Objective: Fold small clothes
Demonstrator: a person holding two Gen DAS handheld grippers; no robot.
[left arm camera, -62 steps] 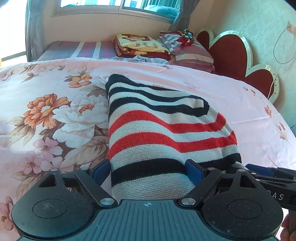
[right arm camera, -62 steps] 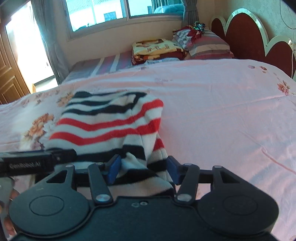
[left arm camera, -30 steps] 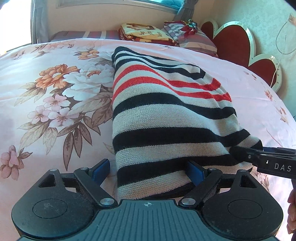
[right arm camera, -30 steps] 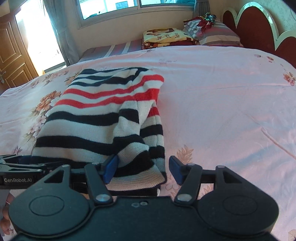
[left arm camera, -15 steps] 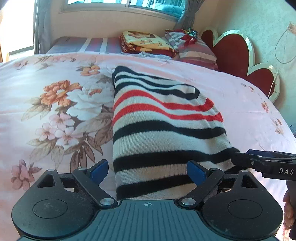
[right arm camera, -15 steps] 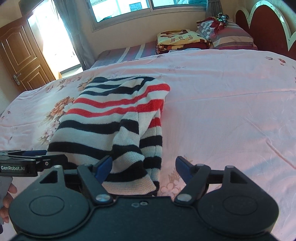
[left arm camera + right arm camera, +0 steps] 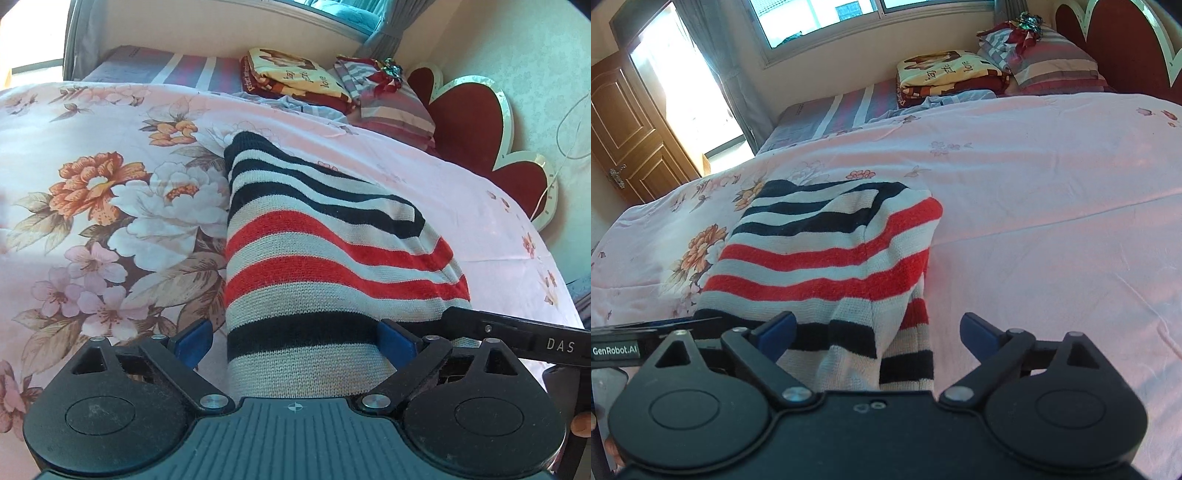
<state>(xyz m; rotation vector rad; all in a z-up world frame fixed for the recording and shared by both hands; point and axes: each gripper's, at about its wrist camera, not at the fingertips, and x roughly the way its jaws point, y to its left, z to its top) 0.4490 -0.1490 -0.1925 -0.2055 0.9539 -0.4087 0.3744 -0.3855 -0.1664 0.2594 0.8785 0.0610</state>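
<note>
Sweater (image 7: 325, 266) — folded on bed (image 7: 1052, 206) | right tool (image 7: 877, 334) just spread, pulled back | left tool (image 7: 295, 345) spread

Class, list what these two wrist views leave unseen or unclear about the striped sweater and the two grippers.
- Striped sweater: near hem, hidden behind the gripper body in both views.
- Left gripper: its pads flank the sweater; contact with the knit is unclear.
- Right gripper: jaws wide, just opened; the knit lies between them, unpressed.
- Person's hand: cut off at the left view's right edge.

Home bedroom: floral bedspread (image 7: 92, 206), heart-shaped headboard (image 7: 461, 122), pillow (image 7: 1052, 62), curtained window (image 7: 820, 22), wooden door (image 7: 624, 129).
</note>
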